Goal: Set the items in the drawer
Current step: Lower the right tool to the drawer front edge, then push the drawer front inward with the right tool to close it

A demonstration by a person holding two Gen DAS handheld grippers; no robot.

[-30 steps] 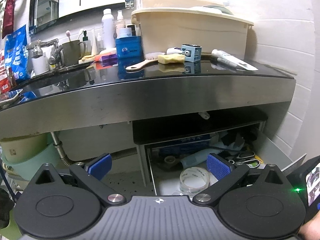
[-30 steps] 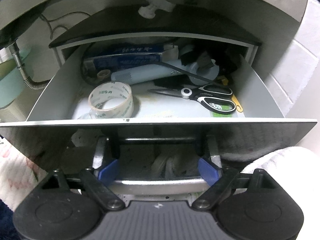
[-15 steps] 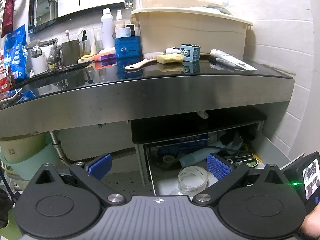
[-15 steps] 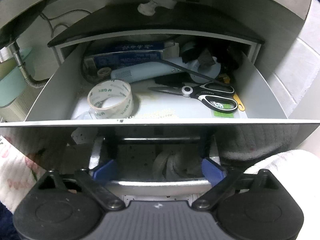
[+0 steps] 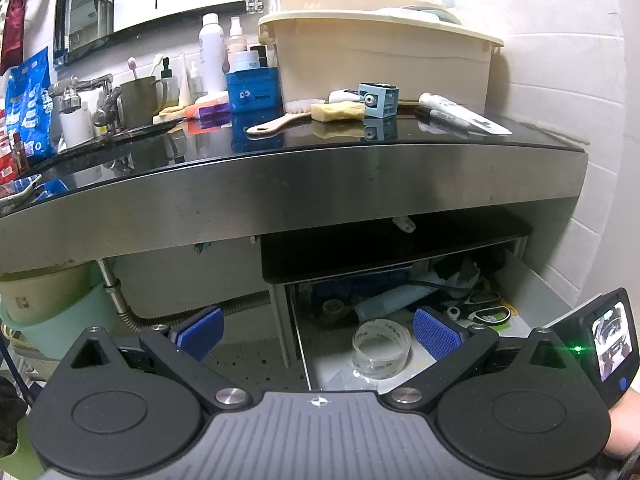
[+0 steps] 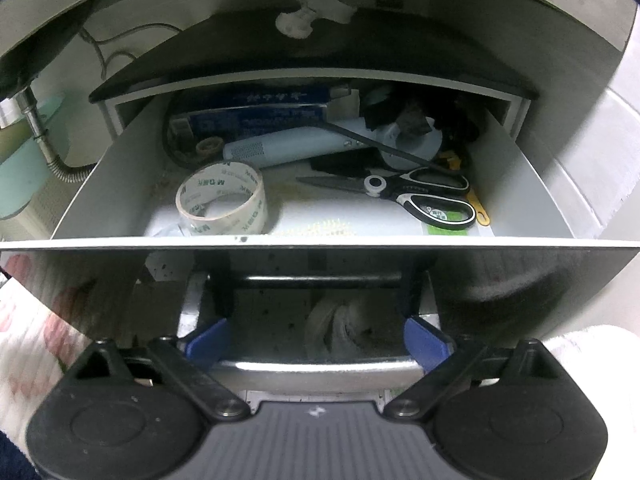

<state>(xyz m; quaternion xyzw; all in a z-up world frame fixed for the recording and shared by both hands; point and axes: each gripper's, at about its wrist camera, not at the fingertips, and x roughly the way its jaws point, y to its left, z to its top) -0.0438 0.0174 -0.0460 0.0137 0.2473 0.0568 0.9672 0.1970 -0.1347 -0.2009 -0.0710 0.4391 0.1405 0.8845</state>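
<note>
The drawer (image 6: 104,184) under the counter stands open. It holds a clear tape roll (image 6: 222,200), black-handled scissors (image 6: 416,192), a pale blue tube (image 6: 296,144) and a blue box (image 6: 256,118). My right gripper (image 6: 316,340) is open, its blue pads on either side of the metal handle bar (image 6: 316,368) on the drawer's glossy front. My left gripper (image 5: 316,328) is open and empty, held in front of the counter. On the counter lie a yellow sponge (image 5: 338,111), a wooden brush (image 5: 280,122), a blue cube (image 5: 378,100) and a white tube (image 5: 464,118).
A large beige tub (image 5: 380,60) stands at the back of the counter. A blue holder (image 5: 253,90), bottles (image 5: 212,52), a green mug (image 5: 140,100) and a tap (image 5: 80,88) crowd the left. Drain pipes (image 5: 120,304) and pale green basins (image 5: 60,320) sit under the sink. Tiled wall at right.
The drawer has come a little farther out toward the right gripper. The left gripper has dropped and drawn back slightly; the counter now sits higher in its view.
</note>
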